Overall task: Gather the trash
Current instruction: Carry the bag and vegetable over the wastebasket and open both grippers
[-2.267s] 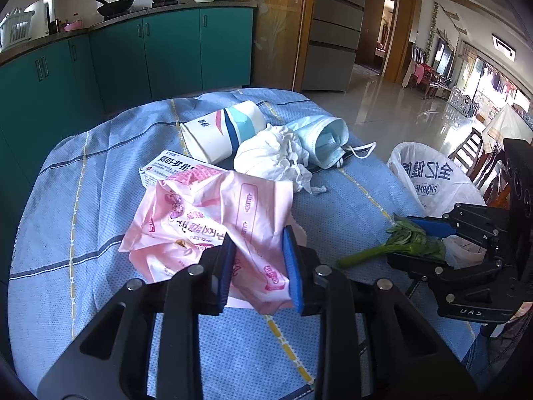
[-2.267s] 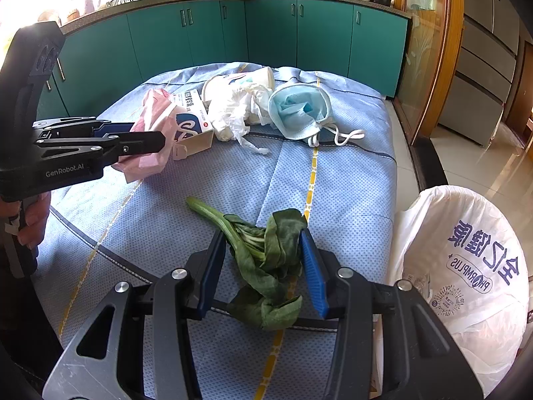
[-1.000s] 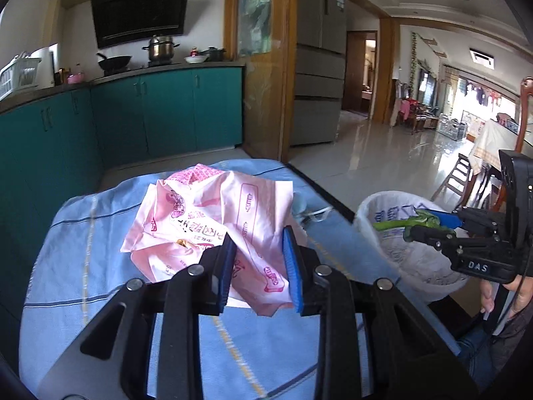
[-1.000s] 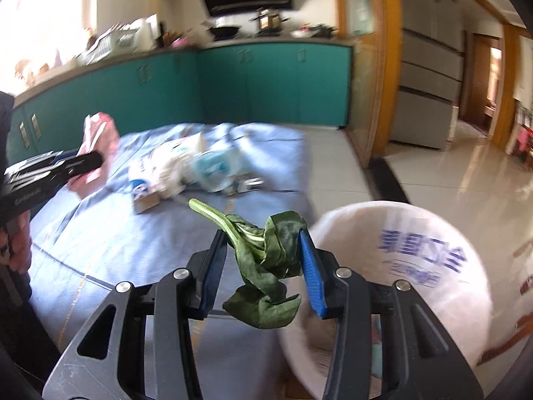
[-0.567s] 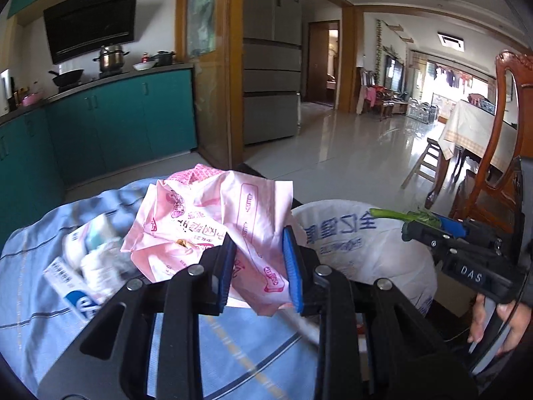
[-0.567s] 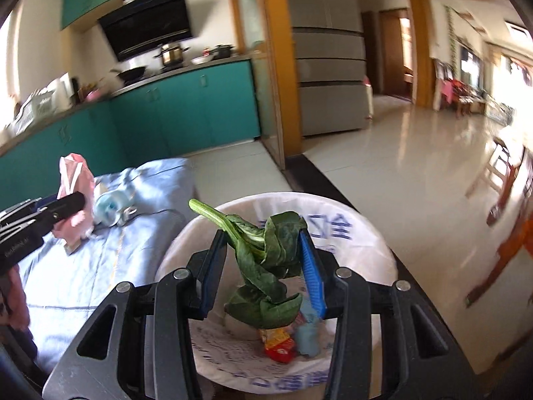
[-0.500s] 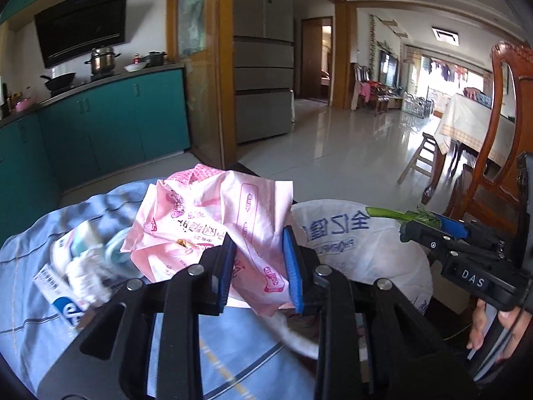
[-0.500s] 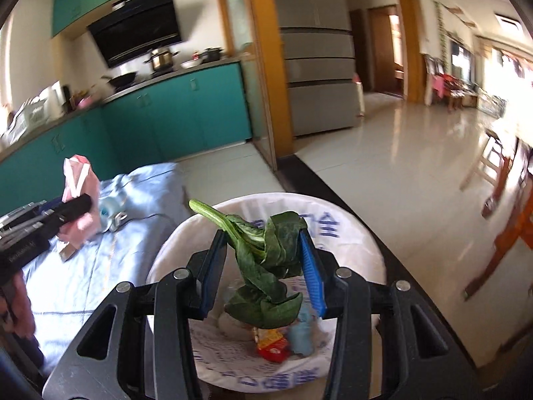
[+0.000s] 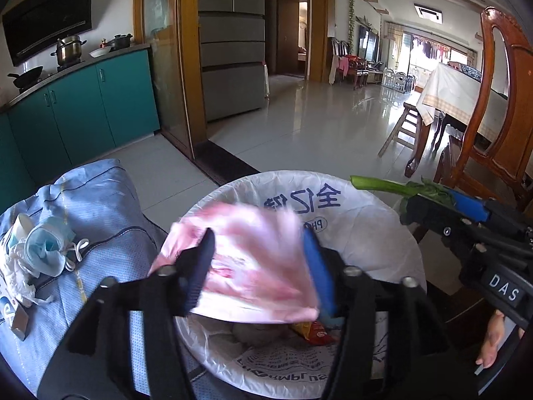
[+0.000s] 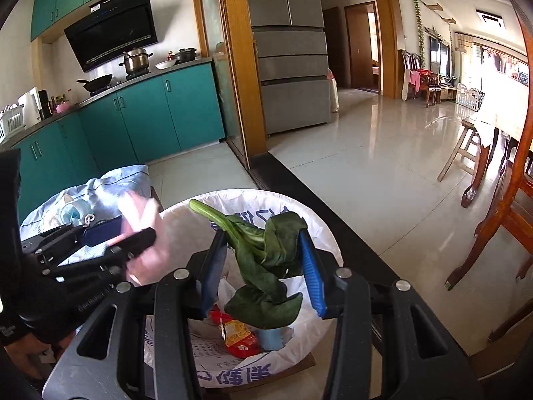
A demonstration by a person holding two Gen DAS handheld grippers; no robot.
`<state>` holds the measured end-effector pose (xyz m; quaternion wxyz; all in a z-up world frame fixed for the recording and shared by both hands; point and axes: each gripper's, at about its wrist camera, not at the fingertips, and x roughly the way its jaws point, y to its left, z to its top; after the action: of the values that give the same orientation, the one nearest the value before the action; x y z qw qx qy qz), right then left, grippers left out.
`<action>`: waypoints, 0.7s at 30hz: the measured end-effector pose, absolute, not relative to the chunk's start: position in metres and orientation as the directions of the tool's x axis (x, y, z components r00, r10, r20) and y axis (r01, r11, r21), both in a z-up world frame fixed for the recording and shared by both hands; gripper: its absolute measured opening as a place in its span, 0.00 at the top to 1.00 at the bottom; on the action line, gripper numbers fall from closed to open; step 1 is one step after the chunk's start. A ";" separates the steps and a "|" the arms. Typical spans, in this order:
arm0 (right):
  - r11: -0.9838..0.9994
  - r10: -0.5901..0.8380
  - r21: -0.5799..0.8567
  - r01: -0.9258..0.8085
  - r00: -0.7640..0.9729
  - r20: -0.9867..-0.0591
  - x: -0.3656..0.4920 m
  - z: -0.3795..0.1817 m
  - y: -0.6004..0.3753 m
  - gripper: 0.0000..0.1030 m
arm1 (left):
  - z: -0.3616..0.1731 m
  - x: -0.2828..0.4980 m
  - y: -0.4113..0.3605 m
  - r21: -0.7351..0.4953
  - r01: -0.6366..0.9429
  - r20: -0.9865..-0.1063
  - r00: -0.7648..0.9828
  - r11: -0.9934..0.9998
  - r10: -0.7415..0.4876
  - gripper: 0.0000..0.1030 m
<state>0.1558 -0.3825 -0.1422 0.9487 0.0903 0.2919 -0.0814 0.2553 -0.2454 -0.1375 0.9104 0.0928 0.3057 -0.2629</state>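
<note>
Over the lined bin point(image 10: 319, 233), the left gripper point(image 9: 260, 266), jaws just opening, frees a blurred pink wrapper point(image 9: 253, 266); the right gripper point(image 10: 263, 266) clamps a green leaf point(image 10: 266, 260).

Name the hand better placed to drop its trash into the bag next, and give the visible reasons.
Right. The right gripper holds the green vegetable over the open trash bag. The left gripper has just been opening; its pink wrapper, blurred, looks already released.

Both wrist cameras look forward and down along their jaws, close above the lined bin point(image 9: 383, 233), which both share point(image 10: 233, 200) at lower centre.
</note>
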 end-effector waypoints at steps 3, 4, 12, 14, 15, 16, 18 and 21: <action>0.972 -0.098 0.119 0.201 0.813 -0.574 0.159 -0.143 -0.378 0.57 | -0.132 0.256 -0.239 0.009 0.525 -0.596 0.687 0.851 -0.417 0.31; 0.973 -0.096 0.116 0.199 0.810 -0.578 0.162 -0.144 -0.377 0.57 | -0.130 0.255 -0.235 0.009 0.521 -0.592 0.691 0.854 -0.415 0.29; 0.978 -0.090 0.098 0.184 0.796 -0.599 0.173 -0.148 -0.367 0.57 | -0.120 0.254 -0.210 0.019 0.473 -0.580 0.723 0.881 -0.375 0.28; 0.978 -0.090 0.096 0.186 0.787 -0.610 0.176 -0.150 -0.366 0.57 | -0.119 0.254 -0.206 0.019 0.466 -0.582 0.725 0.885 -0.369 0.28; 0.977 -0.093 0.096 0.191 0.784 -0.614 0.178 -0.150 -0.366 0.57 | -0.117 0.255 -0.203 0.019 0.462 -0.583 0.726 0.887 -0.365 0.28; 0.977 -0.094 0.093 0.192 0.779 -0.620 0.180 -0.151 -0.365 0.56 | -0.116 0.255 -0.199 0.020 0.458 -0.583 0.727 0.889 -0.361 0.28; 0.978 -0.095 0.087 0.190 0.774 -0.626 0.183 -0.152 -0.363 0.54 | -0.113 0.255 -0.191 0.021 0.450 -0.582 0.732 0.893 -0.355 0.28; 0.980 -0.097 0.078 0.185 0.776 -0.623 0.185 -0.151 -0.359 0.44 | -0.110 0.253 -0.176 0.019 0.441 -0.584 0.734 0.897 -0.348 0.27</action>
<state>0.1847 -0.3588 -0.1513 0.9400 0.0675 0.3259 -0.0748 0.2529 -0.1758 -0.1096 0.9277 0.0780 0.2966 -0.2127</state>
